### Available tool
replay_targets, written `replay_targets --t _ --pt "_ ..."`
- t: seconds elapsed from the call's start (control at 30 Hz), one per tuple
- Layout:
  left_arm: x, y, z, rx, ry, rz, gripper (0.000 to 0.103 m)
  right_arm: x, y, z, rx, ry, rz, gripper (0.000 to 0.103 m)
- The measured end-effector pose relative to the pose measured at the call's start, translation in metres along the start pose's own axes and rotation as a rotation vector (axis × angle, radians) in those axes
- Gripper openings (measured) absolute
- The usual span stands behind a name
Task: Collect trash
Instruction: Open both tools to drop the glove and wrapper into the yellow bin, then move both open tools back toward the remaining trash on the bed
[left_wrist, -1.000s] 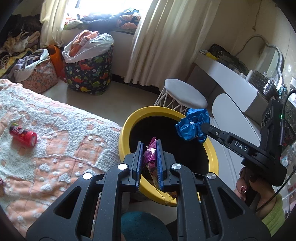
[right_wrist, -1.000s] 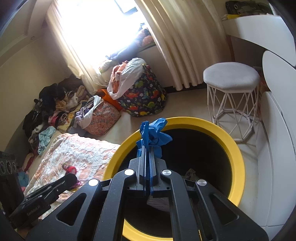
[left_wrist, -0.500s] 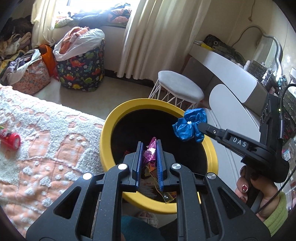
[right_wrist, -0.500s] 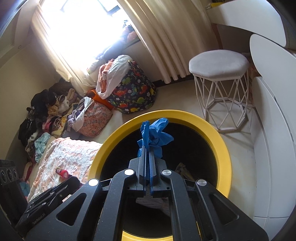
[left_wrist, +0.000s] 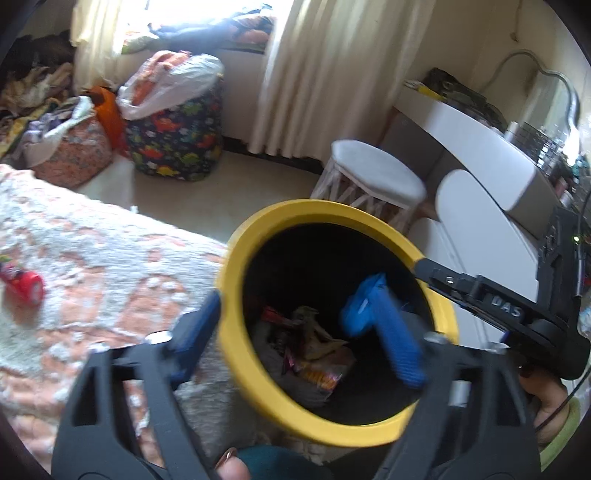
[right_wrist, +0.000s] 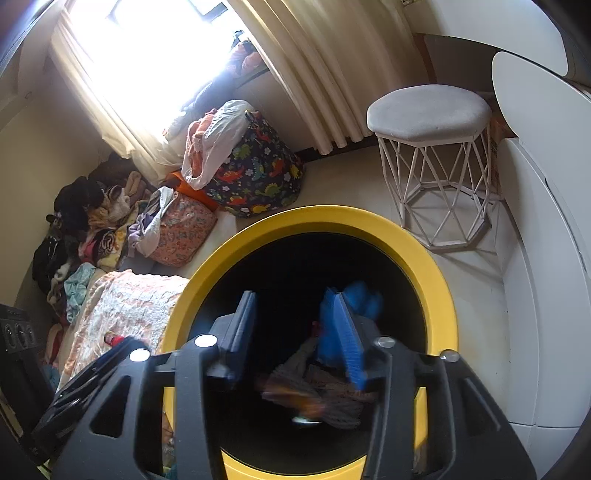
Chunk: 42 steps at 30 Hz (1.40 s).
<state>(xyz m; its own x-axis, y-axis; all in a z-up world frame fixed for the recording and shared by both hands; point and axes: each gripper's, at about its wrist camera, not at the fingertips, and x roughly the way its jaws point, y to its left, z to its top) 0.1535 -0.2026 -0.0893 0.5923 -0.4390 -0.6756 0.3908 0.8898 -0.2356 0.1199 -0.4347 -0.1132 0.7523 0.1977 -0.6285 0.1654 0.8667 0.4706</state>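
A black bin with a yellow rim stands beside the bed. Both grippers are over its mouth. My left gripper is open and empty. Wrappers lie at the bin's bottom. My right gripper is open; the blue crumpled wrapper sits just beyond its right finger, inside the bin, and I cannot tell if it still touches the pad. The same blue wrapper shows in the left wrist view, below the right gripper's tip. A red can lies on the bed.
The bed with its peach and white blanket is left of the bin. A white wire stool and white furniture stand to the right. Laundry bags and piled clothes sit by the window.
Both grippers have opened over the bin. The purple wrapper has left my left gripper and the blue wrapper has slipped out from between the right fingers, down into the bin.
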Motion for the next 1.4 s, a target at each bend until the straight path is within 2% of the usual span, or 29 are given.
replay_targets --t 0.13,0.43,0.63,0.8,1.27,1.4 --pt "-0.016 0.016 -0.005 -0.019 -0.036 0.075 0.092 0.001 0.015 -0.003 -0.041 -0.006 0.017 0.049" --pt "-0.058 0.048 -0.01 -0.03 -0.123 0.223 0.092 -0.008 0.077 -0.015 -0.202 -0.069 0.144 0.063" --pt "-0.083 0.073 -0.013 -0.069 -0.169 0.278 0.092 -0.013 0.119 -0.029 -0.318 -0.102 0.214 0.071" --pt "-0.097 0.099 -0.016 -0.116 -0.182 0.319 0.092 -0.009 0.147 -0.038 -0.402 -0.086 0.243 0.077" --pt "-0.137 0.194 -0.051 -0.363 -0.196 0.447 0.092 0.035 0.23 -0.056 -0.576 0.026 0.321 0.084" --pt "-0.152 0.22 -0.07 -0.48 -0.216 0.434 0.092 0.059 0.258 -0.062 -0.637 0.067 0.327 0.084"
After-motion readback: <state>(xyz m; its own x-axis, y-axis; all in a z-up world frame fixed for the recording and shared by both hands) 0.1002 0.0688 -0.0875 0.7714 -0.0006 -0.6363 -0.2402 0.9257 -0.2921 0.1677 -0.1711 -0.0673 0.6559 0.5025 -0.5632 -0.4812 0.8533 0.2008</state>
